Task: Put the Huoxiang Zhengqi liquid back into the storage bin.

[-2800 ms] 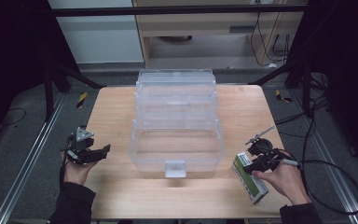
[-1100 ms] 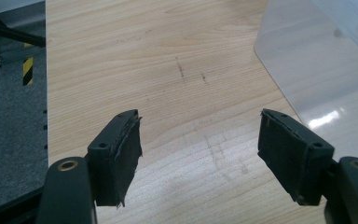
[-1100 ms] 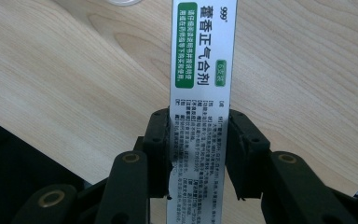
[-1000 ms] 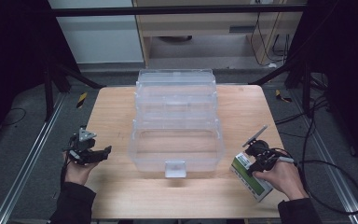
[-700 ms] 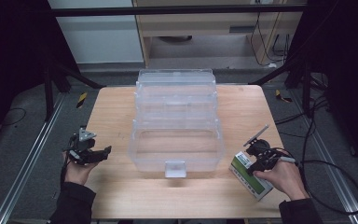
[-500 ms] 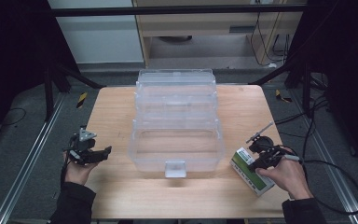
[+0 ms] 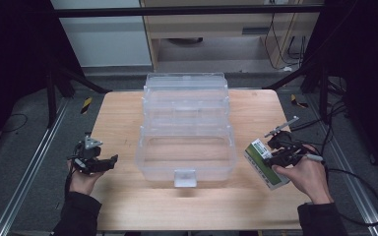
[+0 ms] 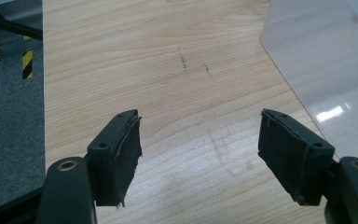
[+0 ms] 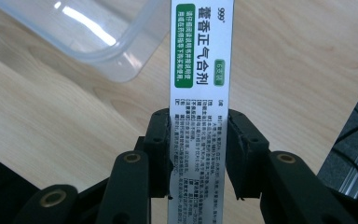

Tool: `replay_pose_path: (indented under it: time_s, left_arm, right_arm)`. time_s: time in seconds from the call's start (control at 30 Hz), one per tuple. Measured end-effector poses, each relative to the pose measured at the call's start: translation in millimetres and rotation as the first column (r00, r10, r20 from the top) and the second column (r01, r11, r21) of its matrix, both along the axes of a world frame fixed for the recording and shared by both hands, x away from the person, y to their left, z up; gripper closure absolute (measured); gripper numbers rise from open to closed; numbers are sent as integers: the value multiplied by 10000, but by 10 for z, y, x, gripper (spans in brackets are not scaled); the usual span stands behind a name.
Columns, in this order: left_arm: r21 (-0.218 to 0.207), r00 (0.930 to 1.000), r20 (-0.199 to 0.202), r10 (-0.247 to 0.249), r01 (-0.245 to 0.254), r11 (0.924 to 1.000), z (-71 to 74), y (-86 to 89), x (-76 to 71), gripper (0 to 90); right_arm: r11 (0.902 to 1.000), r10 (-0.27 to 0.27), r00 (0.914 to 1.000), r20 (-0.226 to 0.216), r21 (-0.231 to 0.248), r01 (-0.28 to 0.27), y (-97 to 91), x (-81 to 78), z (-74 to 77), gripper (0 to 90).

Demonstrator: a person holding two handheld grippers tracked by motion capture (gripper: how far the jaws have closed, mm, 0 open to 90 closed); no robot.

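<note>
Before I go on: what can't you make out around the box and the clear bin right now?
- Box, right gripper view: its near end is cut off by the bottom edge; small print unreadable.
- Box underside, high view: whether it touches the table is unclear.
- Clear bin, high view: glare obscures whether anything lies inside.

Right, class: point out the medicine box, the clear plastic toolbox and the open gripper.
medicine box point(image 9: 200, 60), right gripper view, printed narrow side.
clear plastic toolbox point(image 7: 186, 178), high view, front latch.
left gripper point(image 8: 198, 149), left gripper view, between its fingers.

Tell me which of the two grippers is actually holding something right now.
The right gripper: its jaws are clamped on the narrow sides of the white and green medicine box. The left gripper is open over bare wooden table.
</note>
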State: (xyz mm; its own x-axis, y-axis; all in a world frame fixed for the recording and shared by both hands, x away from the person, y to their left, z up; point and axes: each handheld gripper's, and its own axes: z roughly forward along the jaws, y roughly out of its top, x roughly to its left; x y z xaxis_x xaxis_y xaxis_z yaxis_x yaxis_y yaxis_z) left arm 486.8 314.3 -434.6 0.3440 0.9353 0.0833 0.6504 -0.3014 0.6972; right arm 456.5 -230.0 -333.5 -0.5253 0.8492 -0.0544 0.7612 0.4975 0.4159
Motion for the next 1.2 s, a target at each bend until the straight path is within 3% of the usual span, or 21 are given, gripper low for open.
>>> replay_pose_path:
  time_s: [0.37, 0.83, 1.2]
  left_arm:
    - [-41, 10000, 52, 78, -78, 10000, 7, 20, -5, 288]
    - [-11, 9999, 16, 114, -114, 9999, -6, 35, 2, 286]
    - [-16, 9999, -24, 115, -115, 9999, -17, 36, 6, 286]
  right_arm:
    - [9993, 136, 9956, 927, 342, -168, 12, 71, 290, 644]
    - [9935, 899, 9799, 1781, 528, -1008, 179, 152, 605, 645]
    - [9737, 2112, 9587, 1907, 451, -2235, 432, 273, 806, 646]
